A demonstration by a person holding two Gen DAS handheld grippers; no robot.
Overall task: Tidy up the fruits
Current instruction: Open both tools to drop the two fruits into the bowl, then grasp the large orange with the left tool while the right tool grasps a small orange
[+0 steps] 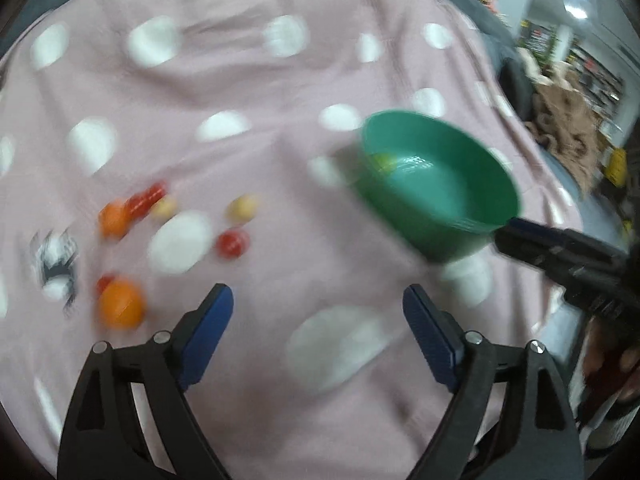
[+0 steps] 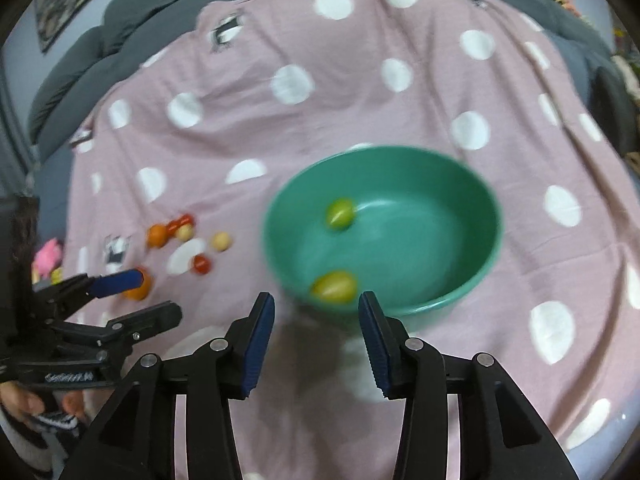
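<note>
A green bowl (image 2: 382, 232) is set on a pink blanket (image 2: 360, 92) printed with white dots. Two yellow-green fruits are contained in it: one (image 2: 340, 213) lies near the middle of the bowl floor, the other (image 2: 334, 286) against the near wall. In the left wrist view only one of them (image 1: 382, 162) is glimpsed, and the frame is blurred.

Loose fruits are scattered on the blanket to the left of the bowl, well apart from it: two oranges (image 1: 120, 306) (image 1: 114, 218), a red cluster (image 1: 146, 198), a single red fruit (image 1: 233, 243) and two pale yellow ones (image 1: 243, 207) (image 1: 164, 208).

The left gripper (image 1: 318, 310) is spread wide with nothing between its blue pads, above the blanket beside the near orange. The right gripper (image 2: 316, 316) is likewise parted and empty at the bowl's near rim; contact with the rim cannot be confirmed.

The blanket is draped over a grey sofa (image 2: 100, 52). A framed picture (image 2: 72, 0) is hung on the wall behind.
</note>
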